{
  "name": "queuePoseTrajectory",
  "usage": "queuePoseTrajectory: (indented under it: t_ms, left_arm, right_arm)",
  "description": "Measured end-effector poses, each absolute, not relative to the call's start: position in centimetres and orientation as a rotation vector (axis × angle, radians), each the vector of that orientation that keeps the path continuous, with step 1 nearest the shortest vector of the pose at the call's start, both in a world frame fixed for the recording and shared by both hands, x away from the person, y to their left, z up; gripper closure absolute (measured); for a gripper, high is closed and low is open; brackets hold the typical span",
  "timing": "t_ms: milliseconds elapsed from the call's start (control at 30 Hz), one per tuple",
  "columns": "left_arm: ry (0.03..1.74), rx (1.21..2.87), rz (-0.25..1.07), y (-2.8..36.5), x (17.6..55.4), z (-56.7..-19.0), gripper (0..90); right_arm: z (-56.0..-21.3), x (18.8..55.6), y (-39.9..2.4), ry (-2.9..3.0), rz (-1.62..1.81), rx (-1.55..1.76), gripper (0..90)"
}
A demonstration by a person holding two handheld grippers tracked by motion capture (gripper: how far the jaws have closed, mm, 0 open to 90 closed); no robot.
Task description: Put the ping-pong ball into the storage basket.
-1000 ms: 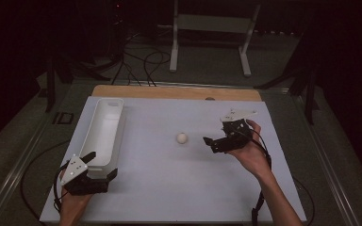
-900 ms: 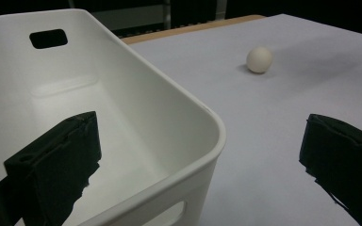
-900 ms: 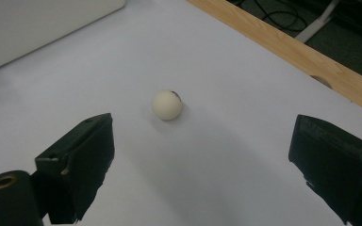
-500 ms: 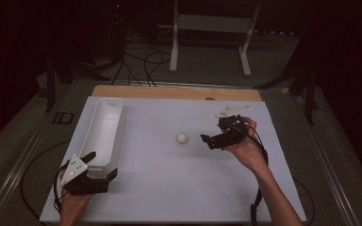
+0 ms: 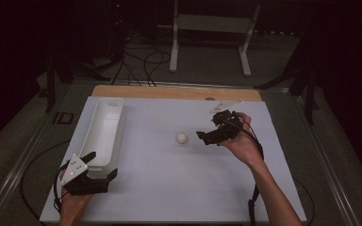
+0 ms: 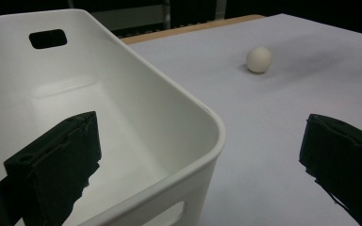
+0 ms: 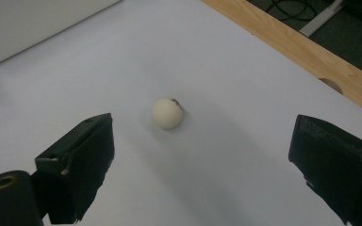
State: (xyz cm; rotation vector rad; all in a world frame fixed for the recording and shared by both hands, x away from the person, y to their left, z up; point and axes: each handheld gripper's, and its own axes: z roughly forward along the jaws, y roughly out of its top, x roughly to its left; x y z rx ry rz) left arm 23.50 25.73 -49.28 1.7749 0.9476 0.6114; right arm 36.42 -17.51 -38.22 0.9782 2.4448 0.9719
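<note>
A small cream-white ball [image 5: 182, 138] lies alone on the white-topped desk [image 5: 169, 188], near its middle and well apart from the long white plastic bin [image 5: 104, 129]. The right claw [image 5: 206, 137], jaws spread wide, sits just beside the ball, which lies ahead of its gap. A dark smudge marks the ball; no writing is legible. The left claw [image 5: 102, 165], also spread, straddles the bin's near end wall.

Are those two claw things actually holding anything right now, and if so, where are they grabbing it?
Nothing is gripped. The left gripper straddles the white bin's near end wall, jaws open. The right gripper is open, short of the ball.
</note>
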Motion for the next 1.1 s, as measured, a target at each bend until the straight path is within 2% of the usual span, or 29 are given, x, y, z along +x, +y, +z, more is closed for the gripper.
queuePoseTrajectory:
  t_ms: [1100]
  left_arm:
    - [0.942,1.782,0.613,25.7,23.5,-49.3,0.1]
  right_arm:
    - [-38.6,39.2,-15.2,2.518,0.874,0.970,6.9]
